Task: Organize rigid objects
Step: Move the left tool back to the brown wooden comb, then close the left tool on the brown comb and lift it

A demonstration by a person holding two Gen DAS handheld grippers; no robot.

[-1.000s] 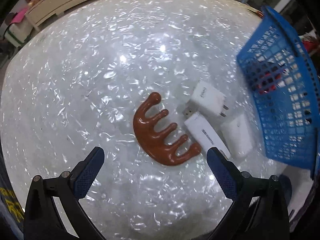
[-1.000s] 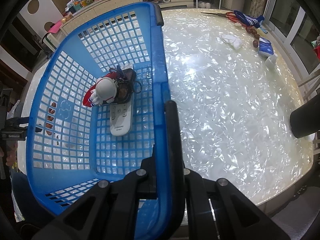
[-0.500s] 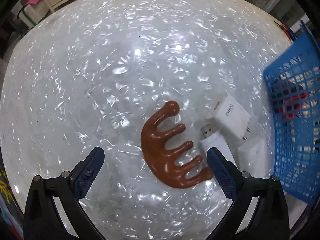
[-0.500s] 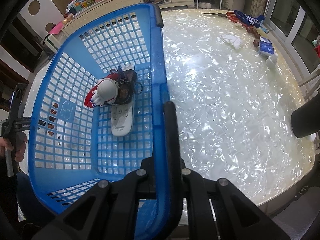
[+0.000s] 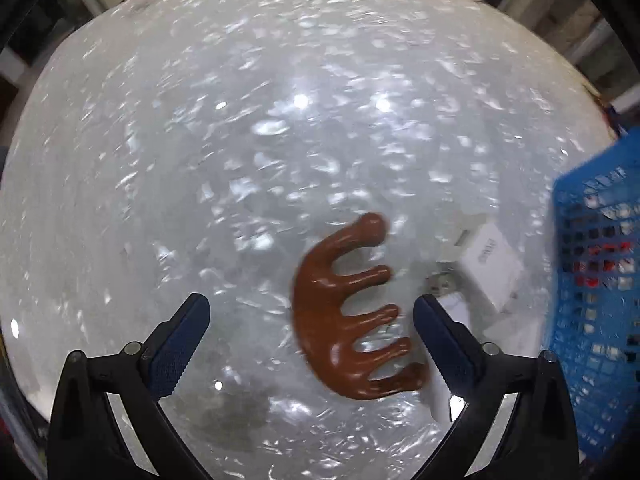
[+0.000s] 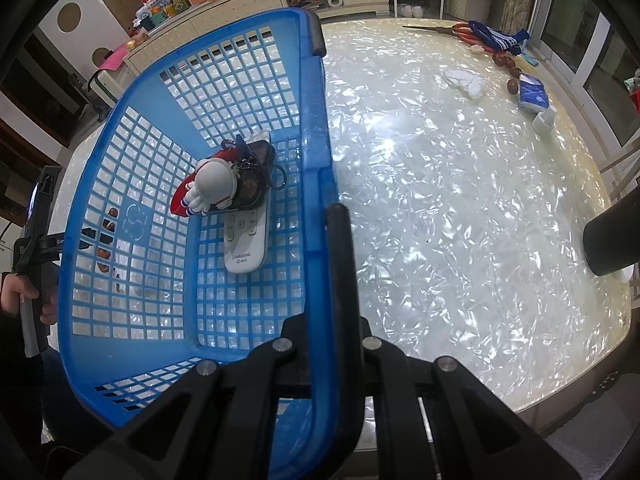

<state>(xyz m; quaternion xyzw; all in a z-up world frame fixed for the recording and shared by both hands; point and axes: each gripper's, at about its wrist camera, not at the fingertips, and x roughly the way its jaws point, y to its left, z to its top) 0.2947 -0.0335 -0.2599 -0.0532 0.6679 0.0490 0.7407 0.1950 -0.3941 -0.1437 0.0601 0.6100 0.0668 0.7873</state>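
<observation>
Your left gripper [image 5: 312,322] points down at the shiny white table [image 5: 280,120], jaws wide and just starting to close, pads touching nothing. The brown comb-shaped massager [image 5: 344,316] lies flat on the table between the fingers, nearer the right finger [image 5: 440,340], its prongs pointing right. The frame is motion-blurred. Just right of the massager is a white charger block [image 5: 490,268], with a white USB stick [image 5: 450,304] partly hidden behind the right finger; other white items near them are too blurred to name. The blue basket [image 5: 592,280] fills the right edge of that view.

Your right gripper [image 6: 326,240] is clamped shut on the blue basket's rim [image 6: 316,200]; the rim runs between the two fingers. Inside the basket: a white remote [image 6: 246,240] lying flat, an astronaut figure keychain [image 6: 212,190] and a dark pouch [image 6: 252,184] resting on its far end. Through the basket's left wall you can see your own hand [image 6: 24,296] on the left gripper handle. On the far right of the table are scissors [image 6: 452,32], a blue cloth [image 6: 496,38], a tissue pack [image 6: 532,96] and a white cloth [image 6: 464,80], well apart from the basket.
</observation>
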